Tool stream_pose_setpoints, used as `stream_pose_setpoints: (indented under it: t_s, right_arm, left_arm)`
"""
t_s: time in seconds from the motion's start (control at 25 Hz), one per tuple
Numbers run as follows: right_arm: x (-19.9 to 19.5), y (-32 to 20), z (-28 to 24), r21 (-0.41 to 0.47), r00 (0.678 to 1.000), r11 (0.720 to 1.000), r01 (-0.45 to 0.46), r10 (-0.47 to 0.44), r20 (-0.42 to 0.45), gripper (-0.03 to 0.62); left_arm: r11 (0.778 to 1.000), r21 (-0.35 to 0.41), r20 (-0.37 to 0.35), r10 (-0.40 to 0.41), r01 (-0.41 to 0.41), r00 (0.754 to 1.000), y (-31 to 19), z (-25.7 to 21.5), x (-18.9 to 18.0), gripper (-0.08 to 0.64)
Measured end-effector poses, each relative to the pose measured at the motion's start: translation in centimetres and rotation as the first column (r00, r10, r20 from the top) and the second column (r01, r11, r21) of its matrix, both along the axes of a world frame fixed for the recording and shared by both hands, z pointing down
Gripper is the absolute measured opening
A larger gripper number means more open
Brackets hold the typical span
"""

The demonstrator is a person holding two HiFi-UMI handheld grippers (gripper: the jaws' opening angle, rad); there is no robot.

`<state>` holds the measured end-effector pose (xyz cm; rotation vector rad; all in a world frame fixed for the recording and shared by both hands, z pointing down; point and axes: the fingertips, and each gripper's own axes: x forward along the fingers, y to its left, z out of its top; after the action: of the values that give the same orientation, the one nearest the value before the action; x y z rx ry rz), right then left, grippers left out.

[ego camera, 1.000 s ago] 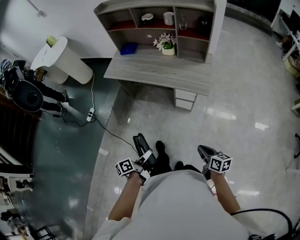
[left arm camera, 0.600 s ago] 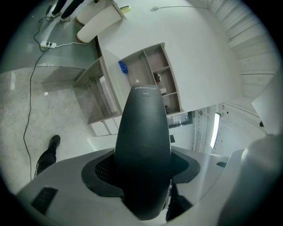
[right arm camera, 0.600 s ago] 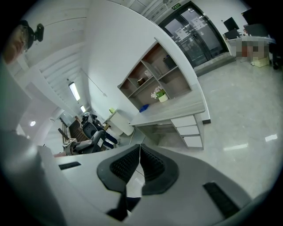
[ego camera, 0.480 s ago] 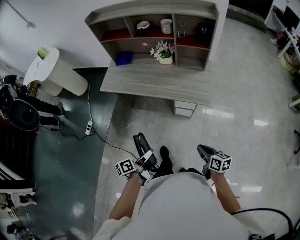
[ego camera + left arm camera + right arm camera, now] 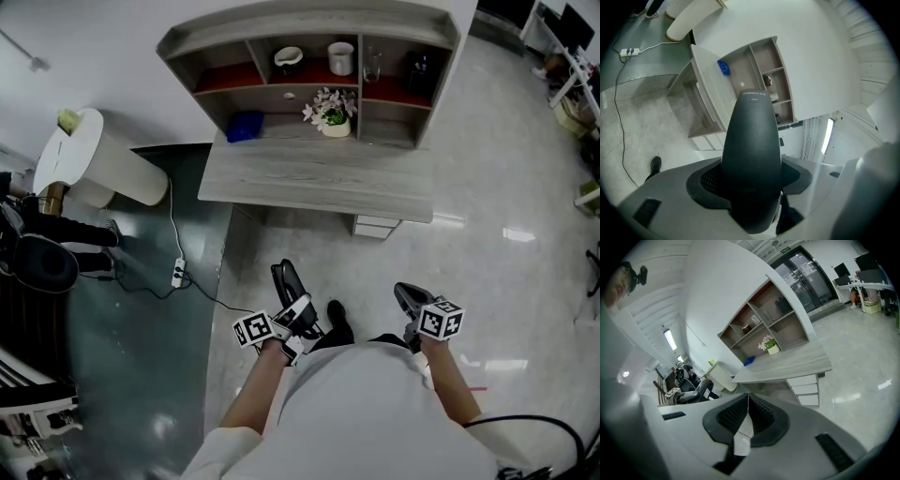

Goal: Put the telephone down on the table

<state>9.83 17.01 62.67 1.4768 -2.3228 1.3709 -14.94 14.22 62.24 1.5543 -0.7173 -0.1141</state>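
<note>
The left gripper [image 5: 294,317] has its jaws clamped on the lower end of the dark telephone [image 5: 752,154], which juts far beyond them. The right gripper [image 5: 747,404] has its jaws pressed together on nothing. With the tabletop [image 5: 319,178] well ahead of both jaws, the long telephone could pivot in that end grip, or clip the tabletop's edge if lowered early.

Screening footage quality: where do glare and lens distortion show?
Head view: bright glare patches on the glossy floor. Left gripper view: fisheye bends the desk; the telephone fills the centre. Right gripper view: black vignetted corners, bowed wall.
</note>
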Motion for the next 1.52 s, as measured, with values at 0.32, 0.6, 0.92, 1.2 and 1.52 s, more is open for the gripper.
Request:
stream_pose_setpoints:
  t_s: [0.32,0.6,0.92,1.2,1.52]
  right_arm:
    - [-3.8,-5.6,-0.8,0.030,0.998,0.998,-0.058,0.057,0.013,0.018]
    - [-4.7,-7.4,-0.9,0.019,0.998,0.998,-0.061,0.061,0.008,0.019]
    - [-3.0,-10.7,0.2,0.000,0.999,1.000,-0.029,0.029,0.017,0.019]
    - [-0.4,-17.0,-0.2,0.005,0.999,0.999,0.045,-0.045,0.021,0.018]
    - [4.2,-23.3,0.1,-0.003,0.996,0.997,0.081,-0.081,0.026,0.018]
  left_arm:
    - [0.998,-0.001,0.012,0.060,-0.060,0.998,-4.9,0.8,-2.3,0.301]
    - [0.994,-0.020,0.017,0.104,-0.103,0.994,-7.8,0.5,-2.2,0.301]
    - [0.995,-0.036,0.007,0.092,-0.091,0.996,-10.7,0.5,0.4,0.301]
    - [0.999,-0.024,0.013,0.032,-0.032,0.999,-15.1,0.0,3.2,0.301]
    - [1.000,-0.006,0.051,0.025,-0.025,0.998,-20.9,0.8,8.4,0.301]
